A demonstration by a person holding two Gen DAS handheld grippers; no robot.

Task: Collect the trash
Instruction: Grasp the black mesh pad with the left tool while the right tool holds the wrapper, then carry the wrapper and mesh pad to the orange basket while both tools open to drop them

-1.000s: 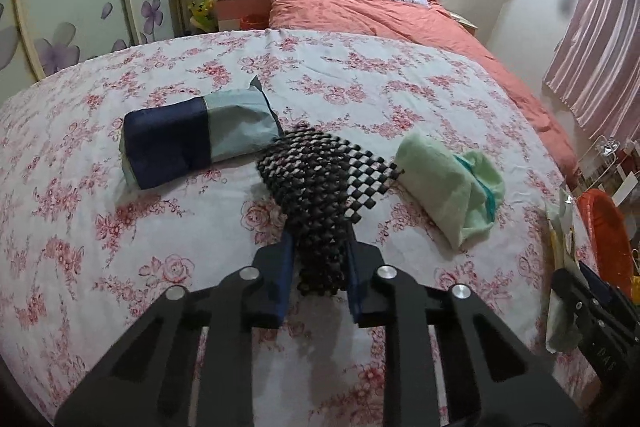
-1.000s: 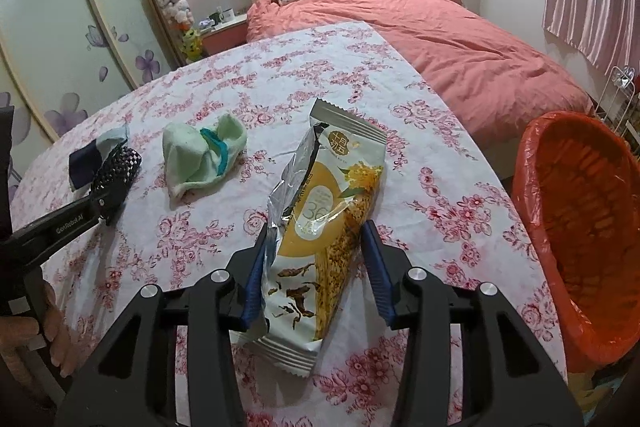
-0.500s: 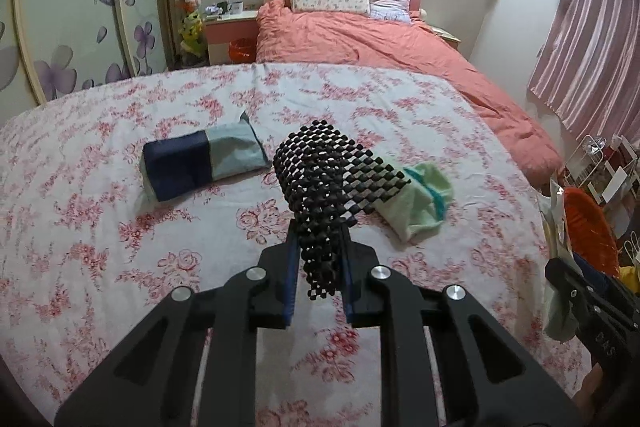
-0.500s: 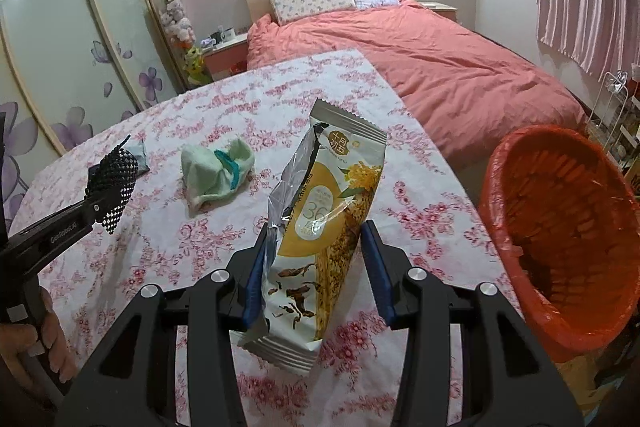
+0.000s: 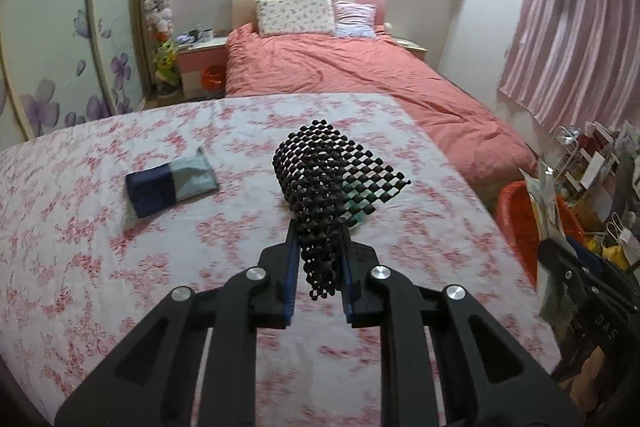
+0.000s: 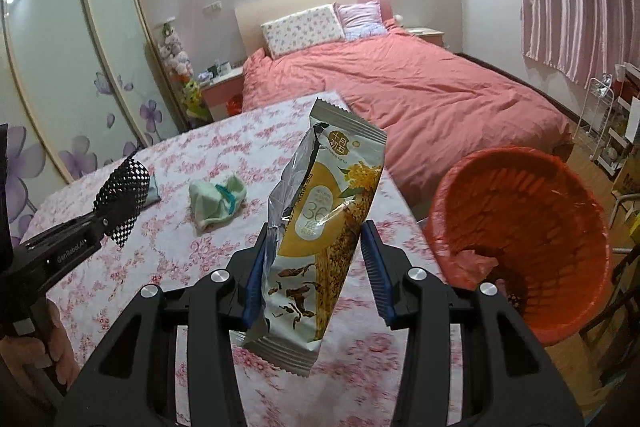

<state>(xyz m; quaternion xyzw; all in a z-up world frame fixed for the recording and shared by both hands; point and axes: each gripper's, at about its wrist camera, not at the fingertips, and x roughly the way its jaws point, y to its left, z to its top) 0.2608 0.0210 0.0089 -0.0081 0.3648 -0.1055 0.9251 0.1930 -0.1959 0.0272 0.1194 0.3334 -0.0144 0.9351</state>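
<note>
Above the floral tablecloth point(image 5: 120, 267), both grippers stand higher than a second ago: the cloth has dropped away beneath them, and the orange bin point(image 6: 520, 227) beside the table's right edge now shows its whole mouth in the right wrist view, where before it was cut off. The left gripper point(image 5: 318, 255) is clamped on a black mesh sheet point(image 5: 328, 183), which a second ago lay on the cloth and now hangs clear of it, curled into a loose roll and hiding part of the green cloth bundle point(image 6: 218, 201). The right gripper point(image 6: 316, 267) grips a snack wrapper point(image 6: 320, 219) lifted off the table, tilted, silver with a yellow panel and a torn, crumpled left edge. A blue and grey pouch point(image 5: 170, 183) lies flat on the cloth, well to the left of the mesh.
</note>
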